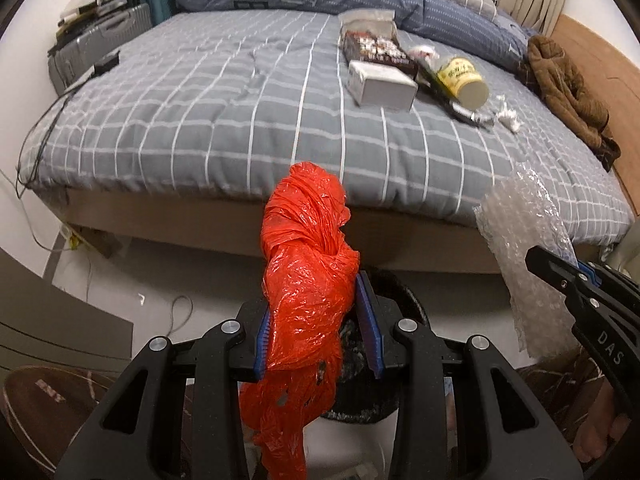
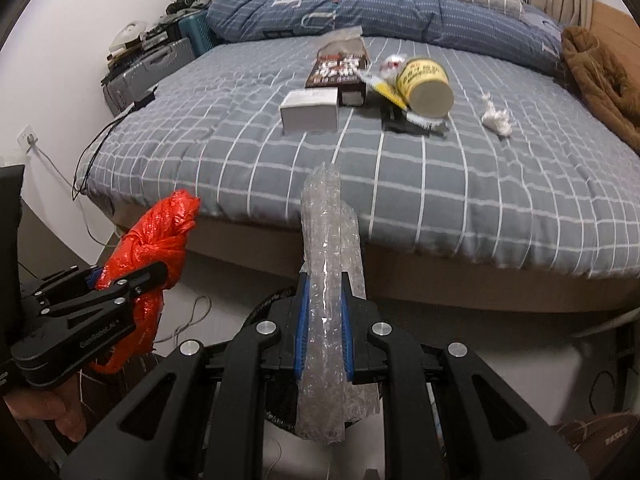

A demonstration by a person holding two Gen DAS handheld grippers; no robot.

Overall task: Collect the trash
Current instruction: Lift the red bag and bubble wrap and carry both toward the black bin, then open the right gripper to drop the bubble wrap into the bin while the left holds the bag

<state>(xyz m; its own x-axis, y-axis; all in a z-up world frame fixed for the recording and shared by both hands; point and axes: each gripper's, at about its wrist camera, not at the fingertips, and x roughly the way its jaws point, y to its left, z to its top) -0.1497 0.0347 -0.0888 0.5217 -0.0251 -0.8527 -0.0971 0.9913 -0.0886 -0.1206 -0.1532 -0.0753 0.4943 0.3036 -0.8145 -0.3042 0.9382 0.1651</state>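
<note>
Clamped upright in our left tongs (image 1: 316, 320), the orange plastic bag (image 1: 308, 264) hangs directly over the dark bin (image 1: 396, 292) below, while our right tongs (image 2: 324, 320) grip bubble wrap (image 2: 328, 248) just beside it.

The right hand-held gripper (image 2: 323, 320) is clamped on a roll of bubble wrap (image 2: 328, 280) — below it sits what looks like a dark bin (image 2: 280, 400). At left, the left hand-held gripper (image 2: 132, 276) grips an orange bag (image 2: 160, 232). On the bed (image 2: 440, 200) lie a white box (image 2: 310, 114), a yellow tub (image 2: 426, 86) and a tissue (image 2: 496, 118).
</note>
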